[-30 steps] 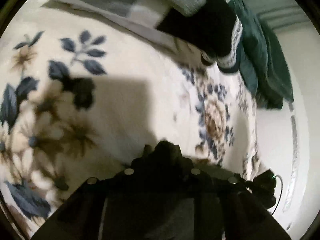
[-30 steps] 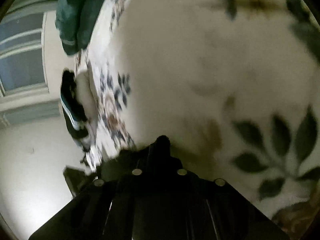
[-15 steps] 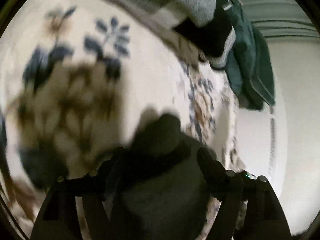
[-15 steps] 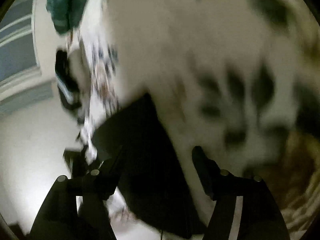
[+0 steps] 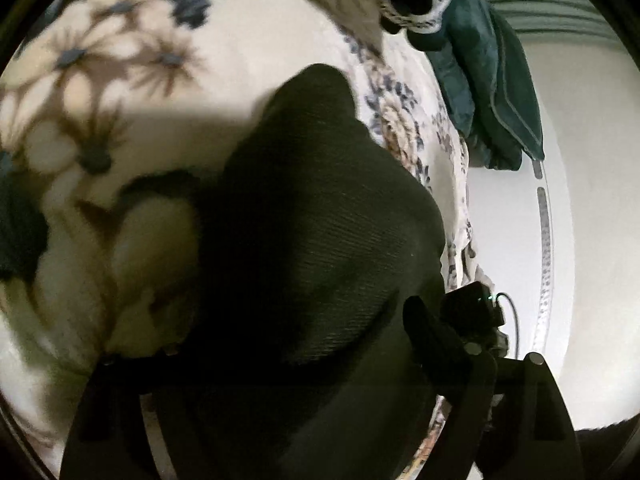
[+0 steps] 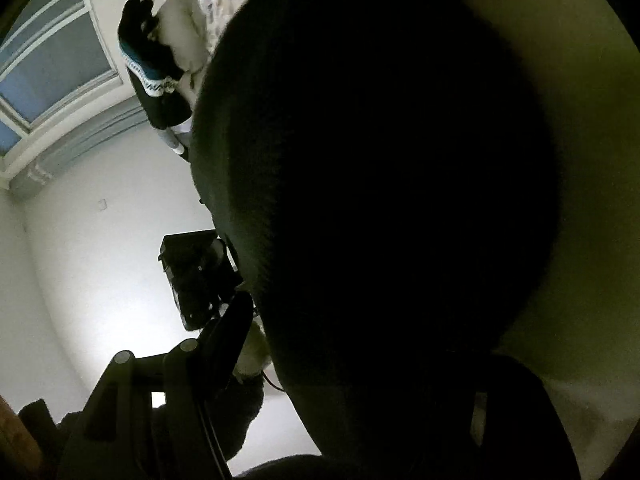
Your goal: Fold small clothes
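A dark ribbed garment [image 5: 320, 232] lies on the floral bedspread [image 5: 248, 52] and fills the middle of the left wrist view. My left gripper [image 5: 292, 344] stands open around its near end, the right finger [image 5: 424, 328] visible, the left finger in shadow. In the right wrist view the same dark garment [image 6: 380, 200] fills most of the frame, very close. My right gripper [image 6: 360, 340] is open, its left finger [image 6: 232, 328] beside the cloth; the right finger is hidden behind the cloth.
More clothes lie at the bed's far edge: a dark teal piece [image 5: 492, 80] and a black sock with a patterned cuff [image 5: 424, 12], which also shows in the right wrist view [image 6: 152, 68]. A black device with a cable [image 5: 472, 308] hangs at the bed's edge. White floor [image 5: 580, 240] lies beyond.
Both grippers were shut one second ago and have opened. Both moved in close over the dark garment, which now fills each view.
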The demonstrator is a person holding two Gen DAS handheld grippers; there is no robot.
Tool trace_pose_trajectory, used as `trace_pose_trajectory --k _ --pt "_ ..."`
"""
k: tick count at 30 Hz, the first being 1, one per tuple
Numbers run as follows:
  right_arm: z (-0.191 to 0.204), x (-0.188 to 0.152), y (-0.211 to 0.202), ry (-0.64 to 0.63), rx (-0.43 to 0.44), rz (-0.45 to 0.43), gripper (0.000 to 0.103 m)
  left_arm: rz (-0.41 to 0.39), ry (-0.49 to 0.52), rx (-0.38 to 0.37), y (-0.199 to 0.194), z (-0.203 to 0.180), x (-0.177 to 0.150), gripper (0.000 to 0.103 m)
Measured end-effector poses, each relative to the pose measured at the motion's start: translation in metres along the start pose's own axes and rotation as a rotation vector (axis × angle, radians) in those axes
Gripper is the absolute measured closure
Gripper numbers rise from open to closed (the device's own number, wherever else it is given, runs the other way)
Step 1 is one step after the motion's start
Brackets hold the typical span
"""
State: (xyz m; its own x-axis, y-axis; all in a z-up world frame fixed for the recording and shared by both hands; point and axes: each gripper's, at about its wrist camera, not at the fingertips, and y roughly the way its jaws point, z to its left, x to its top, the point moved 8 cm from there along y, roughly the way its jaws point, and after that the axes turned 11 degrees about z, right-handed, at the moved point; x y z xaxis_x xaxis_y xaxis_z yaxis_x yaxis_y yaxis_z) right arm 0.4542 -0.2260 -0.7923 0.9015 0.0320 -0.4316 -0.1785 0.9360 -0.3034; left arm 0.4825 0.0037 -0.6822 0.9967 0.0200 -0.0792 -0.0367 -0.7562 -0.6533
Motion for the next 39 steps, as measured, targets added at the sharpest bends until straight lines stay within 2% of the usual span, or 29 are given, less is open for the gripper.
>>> trace_pose_trajectory --k 2,3,8,13,17,21,24,25,29,31,33,36,37,39 --pt "0.002 -0.002 -0.001 0.008 -0.024 -0.025 0.074 -0.021 0.014 0.022 -0.006 -0.001 -0.003 0.069" --pt "0.007 -0.005 -0.003 -0.002 -0.039 -0.035 0.076 -0.034 0.016 0.019 -0.011 -0.002 -0.004 0.073" --pt "0.049 -0.016 -0.009 -0.036 -0.078 -0.078 0.079 -0.060 0.017 0.018 -0.031 -0.017 -0.006 0.078" --pt "0.130 -0.019 -0.011 -0.119 -0.105 -0.100 0.080 -0.118 0.037 -0.002 -0.088 -0.037 0.011 0.079" --pt "0.200 -0.005 -0.011 -0.191 -0.112 -0.119 0.080 -0.177 0.077 0.008 -0.146 -0.064 0.051 0.079" --pt "0.279 0.048 -0.017 -0.255 -0.111 -0.156 0.080 -0.241 0.119 0.040 -0.201 -0.086 0.117 0.078" --pt "0.325 0.105 -0.016 -0.290 -0.121 -0.178 0.080 -0.283 0.144 0.071 -0.232 -0.090 0.179 0.078" --pt "0.332 0.117 -0.014 -0.296 -0.124 -0.179 0.080 -0.292 0.145 0.081 -0.236 -0.089 0.199 0.078" --pt "0.354 0.201 -0.006 -0.296 -0.170 -0.193 0.080 -0.303 0.152 0.156 -0.247 -0.065 0.273 0.077" --pt "0.351 0.230 0.001 -0.273 -0.197 -0.195 0.080 -0.283 0.136 0.212 -0.243 -0.043 0.303 0.075" --pt "0.339 0.257 0.004 -0.231 -0.264 -0.205 0.079 -0.230 0.097 0.246 -0.231 -0.016 0.319 0.074" --pt "0.329 0.269 -0.002 -0.160 -0.334 -0.239 0.066 -0.180 0.046 0.298 -0.218 0.012 0.330 0.060" --pt "0.330 0.269 -0.006 -0.155 -0.356 -0.253 0.057 -0.189 0.054 0.312 -0.220 0.014 0.329 0.058" --pt "0.331 0.258 -0.021 -0.174 -0.456 -0.296 0.049 -0.213 0.078 0.337 -0.226 0.013 0.324 0.049"
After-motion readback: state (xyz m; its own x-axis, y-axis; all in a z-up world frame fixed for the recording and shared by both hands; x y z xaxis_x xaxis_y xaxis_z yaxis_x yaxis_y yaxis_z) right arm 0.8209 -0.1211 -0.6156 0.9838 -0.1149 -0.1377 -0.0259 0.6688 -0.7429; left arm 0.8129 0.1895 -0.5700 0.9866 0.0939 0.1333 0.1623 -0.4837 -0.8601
